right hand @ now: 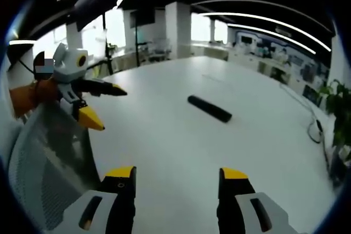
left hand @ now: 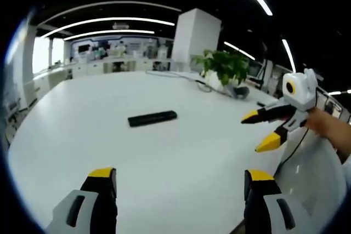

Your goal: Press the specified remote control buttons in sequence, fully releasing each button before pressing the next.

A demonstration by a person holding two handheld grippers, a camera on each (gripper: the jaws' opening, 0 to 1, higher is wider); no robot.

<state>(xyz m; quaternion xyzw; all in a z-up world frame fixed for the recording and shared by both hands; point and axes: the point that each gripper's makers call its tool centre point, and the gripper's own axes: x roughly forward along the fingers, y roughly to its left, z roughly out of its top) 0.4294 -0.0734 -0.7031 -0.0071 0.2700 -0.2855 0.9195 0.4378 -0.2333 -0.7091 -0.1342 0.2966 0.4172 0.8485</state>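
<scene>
A black remote control (left hand: 152,118) lies flat on the white table (left hand: 109,152), well ahead of my left gripper (left hand: 180,176), which is open with nothing between its yellow-tipped jaws. In the right gripper view the remote control (right hand: 209,108) lies ahead and slightly right of my right gripper (right hand: 177,173), also open and holding nothing. Each gripper appears in the other's view: the right gripper (left hand: 259,131) hovers over the table's right edge, and the left gripper (right hand: 107,108) hovers at the left. Neither touches the remote.
A potted plant (left hand: 225,69) and a thin cable (left hand: 200,83) sit at the table's far right side. A grey mesh chair (right hand: 38,163) stands beside the table edge. Desks and a white pillar (left hand: 194,36) stand behind the table.
</scene>
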